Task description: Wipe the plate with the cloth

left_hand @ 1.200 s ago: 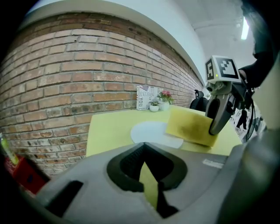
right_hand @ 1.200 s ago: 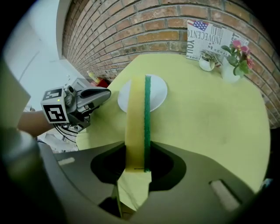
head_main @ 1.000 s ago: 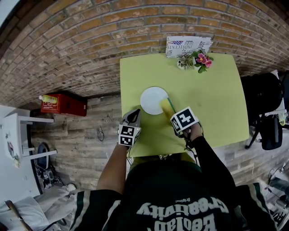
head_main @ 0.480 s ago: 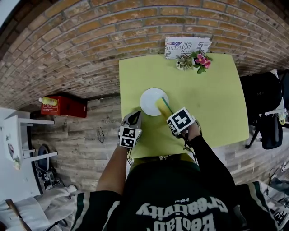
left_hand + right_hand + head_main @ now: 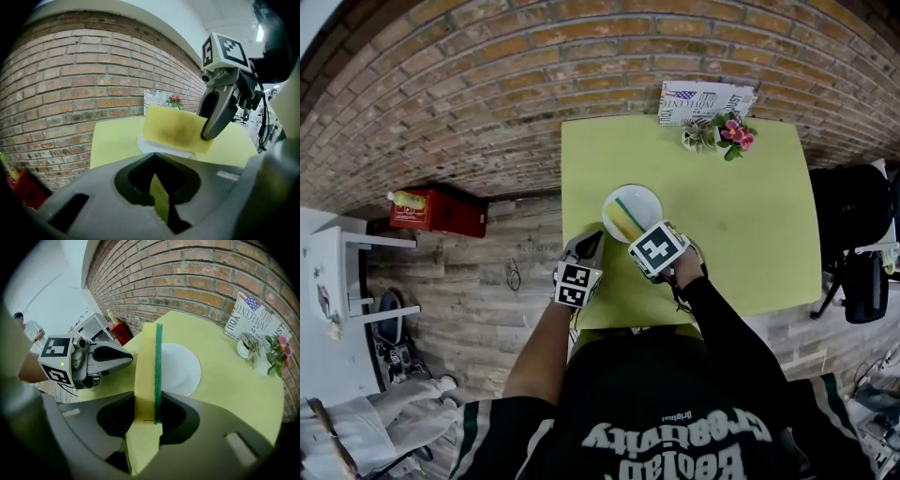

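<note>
A white plate (image 5: 639,202) lies on the yellow-green table (image 5: 741,216), towards its left side. My right gripper (image 5: 636,234) is shut on a yellow cloth (image 5: 622,221) with a green edge, and the cloth lies across the plate's near half. In the right gripper view the cloth (image 5: 146,371) stands upright between the jaws in front of the plate (image 5: 180,369). My left gripper (image 5: 592,243) is shut on nothing, just off the plate's near left rim. In the left gripper view the cloth (image 5: 176,132) covers most of the plate (image 5: 152,146).
A small pot of pink flowers (image 5: 729,131) and a printed card (image 5: 703,97) stand at the table's far edge by the brick wall. A red box (image 5: 436,212) lies on the floor to the left. A black chair (image 5: 853,225) is at the right.
My right gripper has carried the cloth left, from the plate's right rim onto the plate. The left gripper has stayed by the plate's near left edge.
</note>
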### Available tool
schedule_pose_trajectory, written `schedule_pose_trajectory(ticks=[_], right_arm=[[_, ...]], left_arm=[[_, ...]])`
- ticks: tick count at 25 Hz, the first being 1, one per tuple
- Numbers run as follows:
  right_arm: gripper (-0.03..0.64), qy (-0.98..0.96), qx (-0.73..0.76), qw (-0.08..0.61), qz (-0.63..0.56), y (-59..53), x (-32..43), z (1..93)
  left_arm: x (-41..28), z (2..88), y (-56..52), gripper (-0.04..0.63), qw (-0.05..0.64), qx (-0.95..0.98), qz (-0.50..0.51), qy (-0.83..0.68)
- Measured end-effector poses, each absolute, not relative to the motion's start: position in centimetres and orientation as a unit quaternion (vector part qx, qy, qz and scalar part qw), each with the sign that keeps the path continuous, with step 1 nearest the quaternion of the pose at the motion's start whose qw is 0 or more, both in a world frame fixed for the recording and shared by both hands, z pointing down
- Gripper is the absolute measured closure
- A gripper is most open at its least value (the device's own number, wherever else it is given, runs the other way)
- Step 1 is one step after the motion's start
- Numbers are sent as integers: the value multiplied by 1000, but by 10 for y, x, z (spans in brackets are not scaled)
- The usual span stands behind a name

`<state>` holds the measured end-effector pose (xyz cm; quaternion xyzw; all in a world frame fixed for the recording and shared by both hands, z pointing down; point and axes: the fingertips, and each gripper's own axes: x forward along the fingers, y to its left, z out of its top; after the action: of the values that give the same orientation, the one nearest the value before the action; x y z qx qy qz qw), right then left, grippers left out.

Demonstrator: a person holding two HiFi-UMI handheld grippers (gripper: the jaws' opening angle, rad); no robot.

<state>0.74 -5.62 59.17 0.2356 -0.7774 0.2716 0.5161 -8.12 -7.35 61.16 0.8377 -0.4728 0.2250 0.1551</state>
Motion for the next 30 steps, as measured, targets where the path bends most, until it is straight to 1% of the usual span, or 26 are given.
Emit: schedule_pose_trajectory(ticks=[4,9,14,30], right_arm=[[479,-768,251,526,268,-66,0,595],[483,-752,230,539,303,-60,-12,599],[483,-744,225,554,297,-61,-16,601],[483,-727,253,561,305,-69,7,604]], left_arm=[[-81,612,-74,589,158,837,224,-473],[-82,611,-74,589,157,840,222,-469],[-82,609,-75,589,158,841,220,-468],[-85,614,-73,589,158,840,223,-469]])
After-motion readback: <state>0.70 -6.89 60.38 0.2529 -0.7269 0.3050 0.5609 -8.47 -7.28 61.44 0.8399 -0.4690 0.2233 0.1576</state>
